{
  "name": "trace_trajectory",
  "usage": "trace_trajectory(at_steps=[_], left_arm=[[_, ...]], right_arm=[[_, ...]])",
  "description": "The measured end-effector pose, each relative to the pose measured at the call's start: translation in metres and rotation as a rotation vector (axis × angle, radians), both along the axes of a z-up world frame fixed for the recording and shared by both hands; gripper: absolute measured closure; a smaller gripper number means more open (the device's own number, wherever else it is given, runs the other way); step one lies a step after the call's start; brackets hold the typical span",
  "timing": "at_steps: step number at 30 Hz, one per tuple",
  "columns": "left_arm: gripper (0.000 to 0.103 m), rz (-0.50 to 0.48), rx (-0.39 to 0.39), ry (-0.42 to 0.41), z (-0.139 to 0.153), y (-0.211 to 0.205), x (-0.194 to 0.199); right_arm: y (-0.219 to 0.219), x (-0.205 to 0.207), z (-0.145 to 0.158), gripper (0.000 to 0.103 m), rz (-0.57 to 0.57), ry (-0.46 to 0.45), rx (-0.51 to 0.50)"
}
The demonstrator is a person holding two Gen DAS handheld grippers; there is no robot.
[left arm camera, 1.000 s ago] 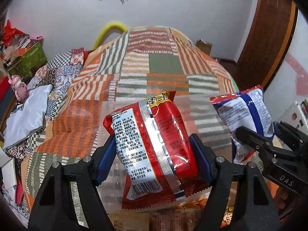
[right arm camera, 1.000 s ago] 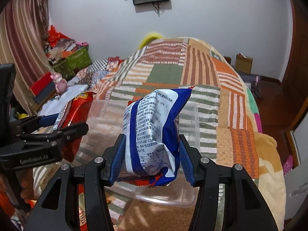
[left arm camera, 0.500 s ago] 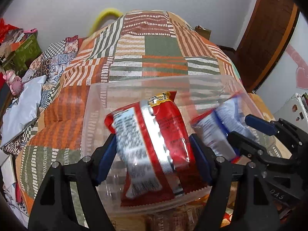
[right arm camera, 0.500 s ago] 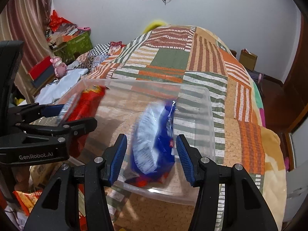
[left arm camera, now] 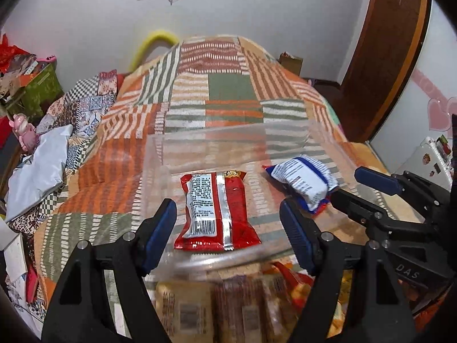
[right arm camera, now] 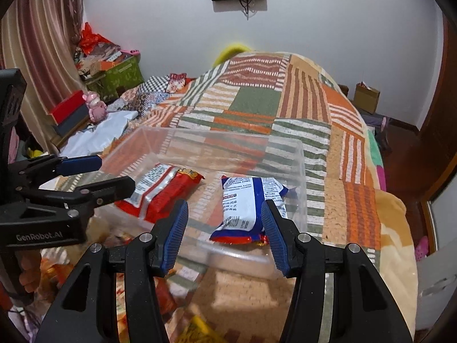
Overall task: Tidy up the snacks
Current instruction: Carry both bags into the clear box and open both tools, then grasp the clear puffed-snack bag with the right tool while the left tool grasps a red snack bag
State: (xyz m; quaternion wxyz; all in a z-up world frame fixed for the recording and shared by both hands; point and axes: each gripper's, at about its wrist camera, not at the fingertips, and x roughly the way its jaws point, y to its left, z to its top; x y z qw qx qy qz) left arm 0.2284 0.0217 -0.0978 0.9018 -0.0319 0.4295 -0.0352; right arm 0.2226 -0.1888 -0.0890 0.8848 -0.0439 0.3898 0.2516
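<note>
Patchwork bedspread: red foil snack packet and blue-white snack packet lie in clear plastic bin. Your left gripper and right gripper gape empty; fetch from loose snack pile next.

bin far half bare; red packet, blue packet fill near half

Red snack packet, blue-and-white snack packet, clear bin, orange-green striped patchwork blanket
</note>
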Motion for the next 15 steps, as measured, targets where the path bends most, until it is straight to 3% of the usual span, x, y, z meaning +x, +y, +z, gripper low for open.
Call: trace_trajectory(at_steps=[9, 15], left_arm=[[0.023, 0.001, -0.005, -0.080, 0.033, -0.004, -0.047], [0.016, -0.019, 0.025, -0.135, 0.045, -0.016, -0.082]], right_arm=[[-0.018, -0.037, 0.021, 0.049, 0.002, -0.041, 0.039], [-0.026, -0.064, 0.016, 0.047, 0.007, -0.032, 0.033]])
